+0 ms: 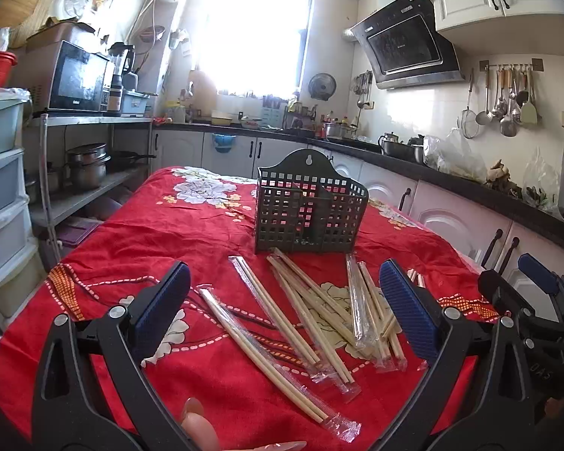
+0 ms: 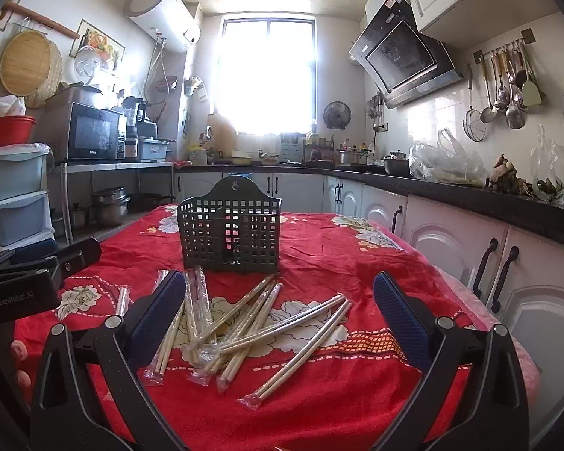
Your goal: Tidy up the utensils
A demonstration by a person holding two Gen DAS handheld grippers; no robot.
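Several pairs of wooden chopsticks in clear plastic sleeves (image 1: 312,312) lie scattered on the red floral tablecloth (image 1: 150,233), also in the right wrist view (image 2: 252,323). A dark grey lattice utensil holder (image 1: 310,214) stands upright just behind them, also seen from the right wrist (image 2: 231,235); it looks empty. My left gripper (image 1: 285,312) is open and empty, held above the near end of the pile. My right gripper (image 2: 280,319) is open and empty over the pile; it shows at the right edge of the left wrist view (image 1: 522,300).
The table's right edge runs close to white cabinets (image 2: 451,248) under a black counter. A metal shelf with pots (image 1: 90,169) and plastic drawers (image 1: 0,195) stand left. The left gripper's body (image 2: 30,282) sits at the table's left side.
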